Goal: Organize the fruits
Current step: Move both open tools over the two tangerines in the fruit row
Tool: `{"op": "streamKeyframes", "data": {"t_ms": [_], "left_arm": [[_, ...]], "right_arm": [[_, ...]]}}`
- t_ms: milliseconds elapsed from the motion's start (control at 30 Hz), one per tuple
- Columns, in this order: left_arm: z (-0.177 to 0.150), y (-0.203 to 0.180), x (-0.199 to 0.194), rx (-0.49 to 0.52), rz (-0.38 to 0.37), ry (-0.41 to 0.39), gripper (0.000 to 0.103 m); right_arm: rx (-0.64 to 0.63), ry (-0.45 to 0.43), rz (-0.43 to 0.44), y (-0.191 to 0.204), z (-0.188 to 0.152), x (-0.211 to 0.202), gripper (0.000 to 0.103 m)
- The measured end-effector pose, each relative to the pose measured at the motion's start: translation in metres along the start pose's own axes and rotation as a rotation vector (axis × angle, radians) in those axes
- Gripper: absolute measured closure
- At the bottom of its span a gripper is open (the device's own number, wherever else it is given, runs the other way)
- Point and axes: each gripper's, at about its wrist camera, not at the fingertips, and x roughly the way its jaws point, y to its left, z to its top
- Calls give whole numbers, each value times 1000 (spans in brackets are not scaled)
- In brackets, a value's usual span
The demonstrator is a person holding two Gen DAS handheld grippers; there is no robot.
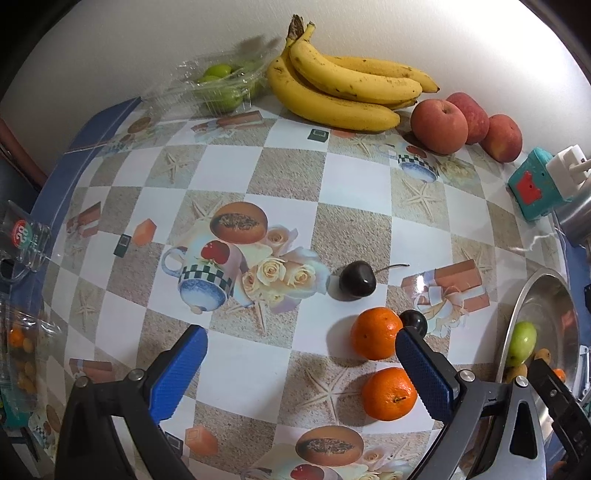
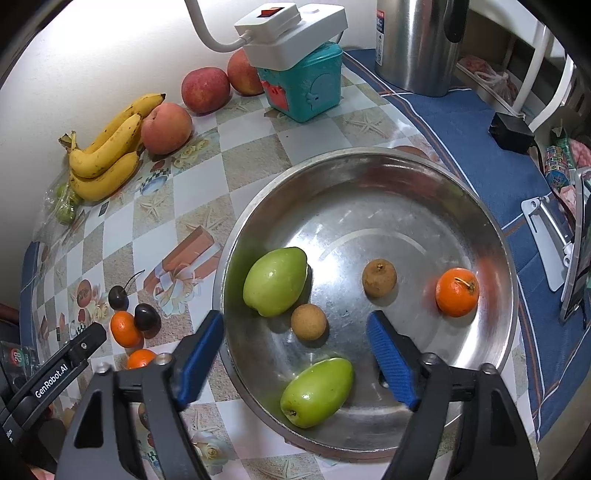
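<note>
My left gripper [image 1: 299,334] is open over the patterned tablecloth with nothing between its blue fingers. Two tangerines [image 1: 376,332] [image 1: 389,393] lie right beside its right finger, and two dark cherries [image 1: 357,279] [image 1: 413,320] sit just beyond. My right gripper [image 2: 295,319] hangs open over the steel bowl [image 2: 369,155]. In the bowl are two green fruits [image 2: 275,280] [image 2: 316,391], two brown longans [image 2: 308,321] [image 2: 379,277] and a tangerine [image 2: 457,291]. One longan and a green fruit lie below the open jaws, untouched.
Against the wall lie a bunch of bananas [image 1: 332,88], three red apples [image 1: 439,125] and a clear plastic box of green fruits [image 1: 218,85]. A teal box [image 2: 306,92] carries a power strip [image 2: 291,29], next to a steel kettle [image 2: 417,44]. Plastic packaging [image 1: 22,240] sits at the left edge.
</note>
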Motion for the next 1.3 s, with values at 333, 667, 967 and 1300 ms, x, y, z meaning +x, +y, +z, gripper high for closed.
{"op": "streamKeyframes", "data": {"t_ms": [333, 667, 967, 1300], "left_arm": [[0, 0, -3, 9, -2, -10, 0], [4, 7, -13, 29, 19, -51, 0], [9, 34, -31, -3, 53, -114, 0], [6, 65, -39, -50, 116, -116, 0]], "right_arm": [[-9, -28, 1, 4, 1, -5, 6], [-28, -35, 9, 8, 0, -6, 6], [-126, -32, 58, 41, -9, -8, 6], [-259, -4, 148, 91, -27, -9, 6]]}}
